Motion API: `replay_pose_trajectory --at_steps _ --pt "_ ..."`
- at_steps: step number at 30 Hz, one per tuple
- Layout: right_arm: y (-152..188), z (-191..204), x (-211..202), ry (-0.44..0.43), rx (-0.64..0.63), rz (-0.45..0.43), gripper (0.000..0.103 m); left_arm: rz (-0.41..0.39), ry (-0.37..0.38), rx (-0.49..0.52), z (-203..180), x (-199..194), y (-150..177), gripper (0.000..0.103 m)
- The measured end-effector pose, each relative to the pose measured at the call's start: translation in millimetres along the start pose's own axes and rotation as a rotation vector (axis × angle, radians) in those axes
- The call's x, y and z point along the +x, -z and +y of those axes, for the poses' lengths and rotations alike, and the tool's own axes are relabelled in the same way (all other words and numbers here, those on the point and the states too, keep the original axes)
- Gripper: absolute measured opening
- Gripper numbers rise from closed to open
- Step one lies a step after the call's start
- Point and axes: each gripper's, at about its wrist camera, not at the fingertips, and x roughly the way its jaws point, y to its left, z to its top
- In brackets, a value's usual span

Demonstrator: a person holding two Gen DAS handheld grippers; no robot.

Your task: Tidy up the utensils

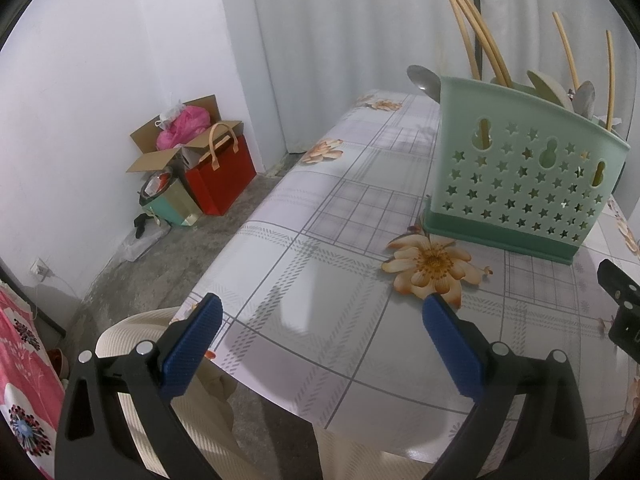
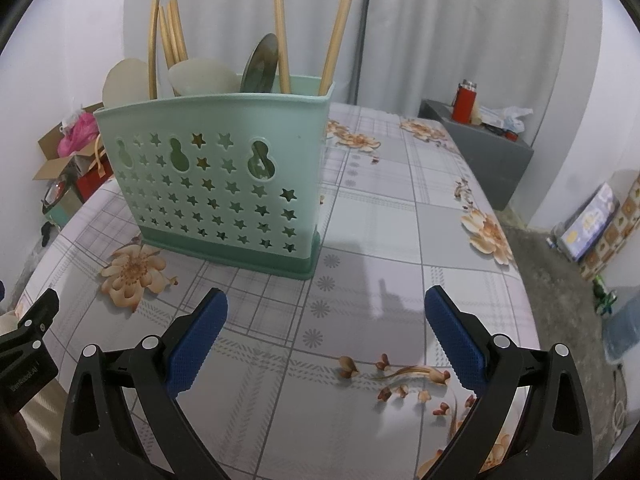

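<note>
Green utensil holder [image 2: 216,184] stands ahead of both the left gripper [image 1: 320,340] and right gripper [image 2: 326,340], jaws spread, empty.

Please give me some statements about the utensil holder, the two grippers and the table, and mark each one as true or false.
1. The green utensil holder stands upright on the table. True.
2. The left gripper is shut on a spoon. False: it is open and holds nothing.
3. Chopsticks stand inside the holder. True.
4. The right gripper grips the holder's wall. False: it is open, apart from the holder.
5. The holder's wall has star-shaped holes. True.
</note>
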Motion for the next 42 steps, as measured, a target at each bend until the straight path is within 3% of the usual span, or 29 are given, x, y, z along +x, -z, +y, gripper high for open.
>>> replay_pose_trajectory --at_steps 42 --pt "4 -11 6 -0.008 0.012 0.008 0.095 0.007 0.003 0.006 0 1 4 0.097"
